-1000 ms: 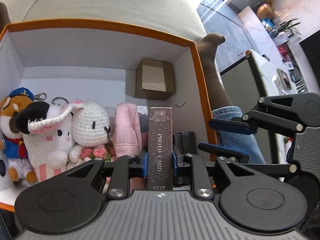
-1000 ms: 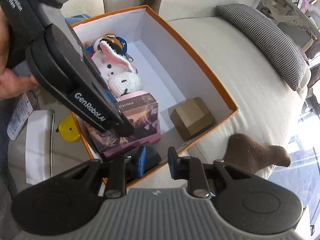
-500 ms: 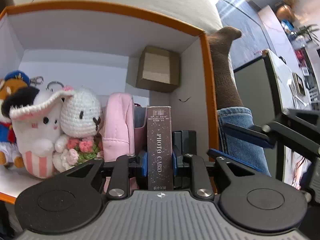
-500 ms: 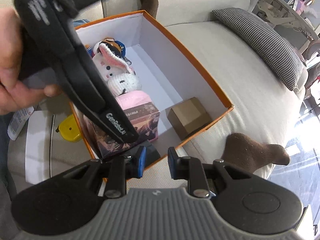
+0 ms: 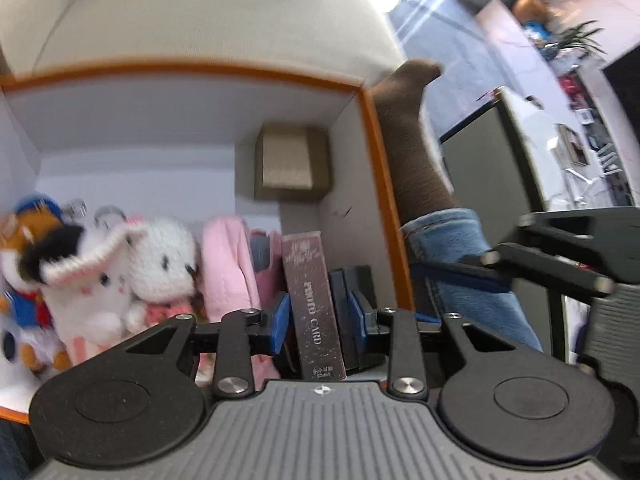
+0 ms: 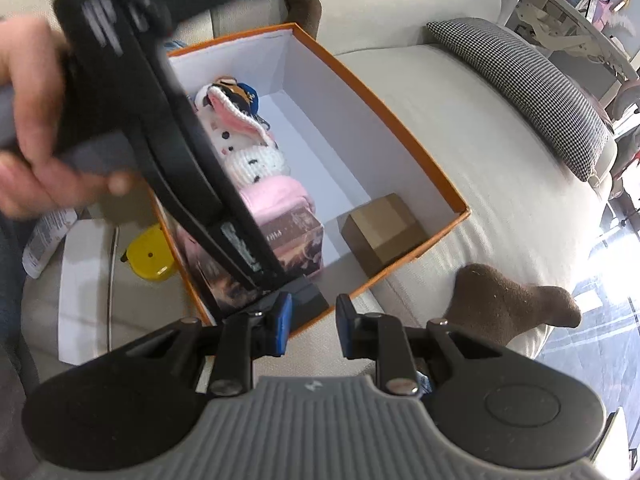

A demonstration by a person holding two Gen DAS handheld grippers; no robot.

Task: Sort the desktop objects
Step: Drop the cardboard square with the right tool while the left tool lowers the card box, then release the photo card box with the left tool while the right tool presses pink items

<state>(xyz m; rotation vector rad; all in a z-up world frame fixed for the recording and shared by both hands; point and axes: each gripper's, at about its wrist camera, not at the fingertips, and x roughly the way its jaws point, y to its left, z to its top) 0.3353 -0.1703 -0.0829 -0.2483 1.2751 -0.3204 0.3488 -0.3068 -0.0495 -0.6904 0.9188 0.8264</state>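
An orange box [image 6: 404,128] with white inside walls sits on a beige sofa. It holds plush toys [image 5: 160,256], a pink pouch [image 5: 228,268], a brown cardboard cube [image 5: 292,164] and a dark "PHOTO CARD" box [image 5: 316,308]. My left gripper [image 5: 318,320] straddles the photo card box, its blue pads a little apart from the box's sides, so it is open. In the right wrist view the photo card box [image 6: 296,232] stands on edge next to the pink pouch [image 6: 276,196]. My right gripper [image 6: 314,328] is open and empty over the box's near corner.
A yellow object [image 6: 150,256] and white sheet [image 6: 82,288] lie left of the box. A foot in a brown sock [image 6: 508,304] rests right of it. A checked cushion [image 6: 536,92] lies further back on the sofa.
The left gripper's pads have parted from the photo card box, which now stands in the orange box. The left gripper has tilted and pulled back slightly. The right gripper barely moved.
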